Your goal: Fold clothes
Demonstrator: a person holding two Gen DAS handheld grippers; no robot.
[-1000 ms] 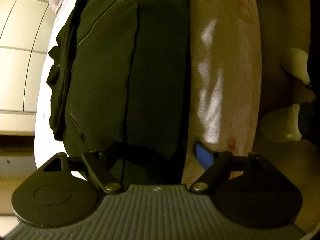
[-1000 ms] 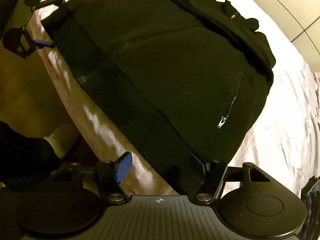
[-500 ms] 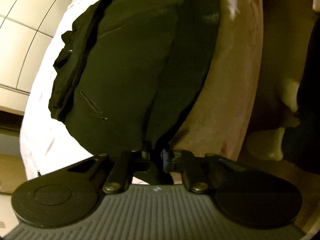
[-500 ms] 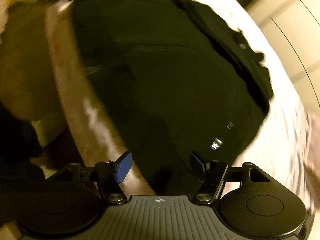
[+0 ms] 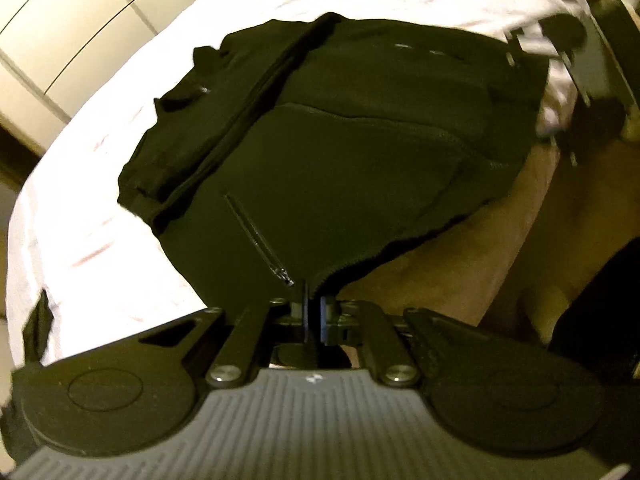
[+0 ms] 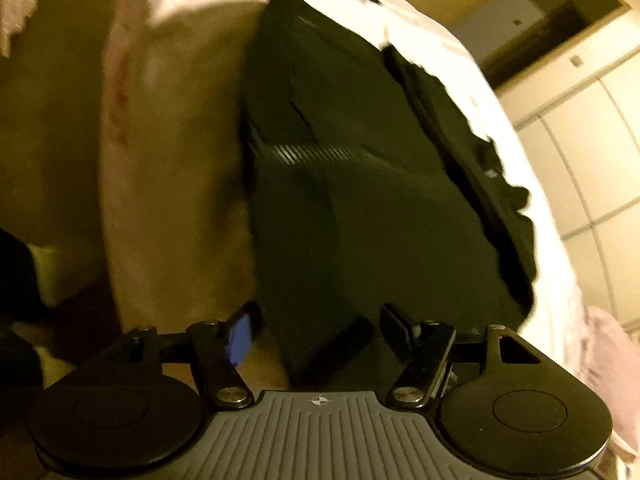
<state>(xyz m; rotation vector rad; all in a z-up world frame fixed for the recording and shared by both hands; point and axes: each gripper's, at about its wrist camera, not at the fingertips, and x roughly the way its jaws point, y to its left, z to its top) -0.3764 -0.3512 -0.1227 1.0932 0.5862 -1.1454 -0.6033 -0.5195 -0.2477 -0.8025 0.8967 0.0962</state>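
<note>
left gripper [image 5: 314, 316]: clamped on hem of black zip-up fleece jacket [image 5: 340, 152] | right gripper [image 6: 320, 330]: jaws wide apart, straddling hem | jacket: at edge of white-sheeted bed [image 5: 100, 208]

matt black knit cloth jacket [image 5: 352, 184], pale smooth cloth sheet [image 5: 100, 216], matt ribbed plastic tongs [image 5: 314, 320]
</note>
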